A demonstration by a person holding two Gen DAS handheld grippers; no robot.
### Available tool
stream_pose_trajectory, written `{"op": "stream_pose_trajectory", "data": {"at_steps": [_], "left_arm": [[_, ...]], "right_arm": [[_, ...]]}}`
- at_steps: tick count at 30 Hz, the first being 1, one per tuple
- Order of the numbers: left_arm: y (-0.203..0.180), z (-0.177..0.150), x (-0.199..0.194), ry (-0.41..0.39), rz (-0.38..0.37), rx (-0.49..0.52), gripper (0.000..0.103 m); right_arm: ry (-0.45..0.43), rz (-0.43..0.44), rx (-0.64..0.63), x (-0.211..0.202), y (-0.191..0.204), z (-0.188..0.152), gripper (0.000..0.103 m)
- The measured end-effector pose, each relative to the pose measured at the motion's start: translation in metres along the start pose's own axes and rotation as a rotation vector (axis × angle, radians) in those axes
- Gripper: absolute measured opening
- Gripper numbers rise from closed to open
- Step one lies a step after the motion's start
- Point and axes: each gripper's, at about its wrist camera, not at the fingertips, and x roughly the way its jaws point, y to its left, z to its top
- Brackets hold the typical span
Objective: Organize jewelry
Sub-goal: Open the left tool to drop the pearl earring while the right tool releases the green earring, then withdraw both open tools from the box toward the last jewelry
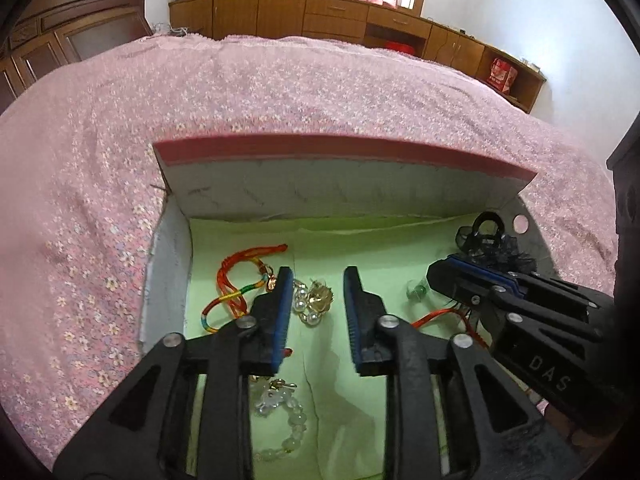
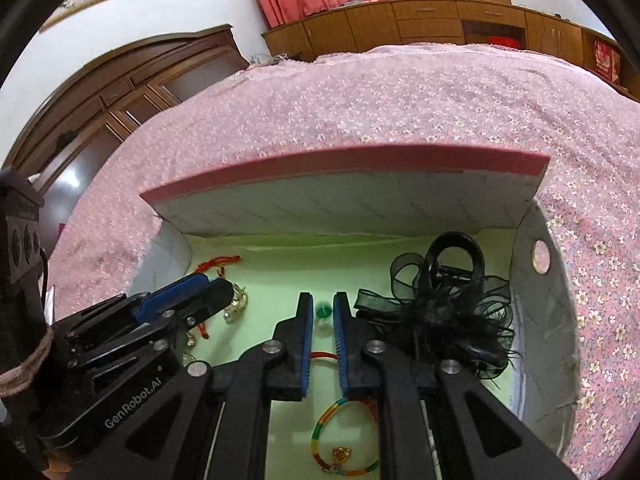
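Both grippers are down inside an open box (image 1: 360, 192) w/ a pale green liner, sitting on a pink floral bedspread (image 1: 280, 92).

Far left of the box there's a red/rainbow cord bracelet (image 1: 236, 284) lying loose. Just right of it the left gripper (image 1: 318, 304) hovers w/ jaws fairly wide, nothing between them. The pearl-and-gold piece (image 1: 314, 302) sits on the liner just beside its left finger, partly in the gap. A clear bead bracelet (image 1: 284, 420) lies lower down, under that same finger.

Middle-right: the right gripper (image 2: 322, 320) has its jaws narrow, w/ a small green-topped bead thing (image 2: 322, 314) right between the tips. Can't tell if it's pinched yet or just framed. Another rainbow cord bracelet (image 2: 340, 440) w/ a gold charm lies below that gripper.

Far right corner: big black feathery hair clip (image 2: 452, 300), untouched.

Looks like the pick-up step on the green bead. Next move prob needs a gentle close, since it's tiny and round and could squirt out.
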Motion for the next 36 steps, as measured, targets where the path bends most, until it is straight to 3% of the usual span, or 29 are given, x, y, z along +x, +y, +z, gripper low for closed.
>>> {"op": "stream_pose_trajectory", "data": {"at_steps": [4, 13, 23, 30, 36], "left_arm": [[0.005, 0.002, -0.014, -0.021, -0.030, -0.023, 0.021], [0.010, -0.005, -0.061, -0.091, -0.066, -0.027, 0.021], [0.004, -0.017, -0.112, -0.143, -0.087, -0.015, 0.022], [0.006, -0.036, -0.128, -0.127, -0.103, -0.011, 0.022], [0.005, -0.054, -0.136, -0.088, -0.159, -0.039, 0.022]], "right_arm": [[-0.045, 0.006, 0.002, -0.016, 0.001, 0.002, 0.023], [-0.131, 0.030, 0.005, -0.060, 0.006, 0.000, 0.023], [-0.188, 0.045, 0.000, -0.114, 0.014, -0.026, 0.024], [-0.187, 0.056, 0.012, -0.137, 0.015, -0.054, 0.026], [-0.159, 0.044, 0.025, -0.151, 0.015, -0.081, 0.026]]}}
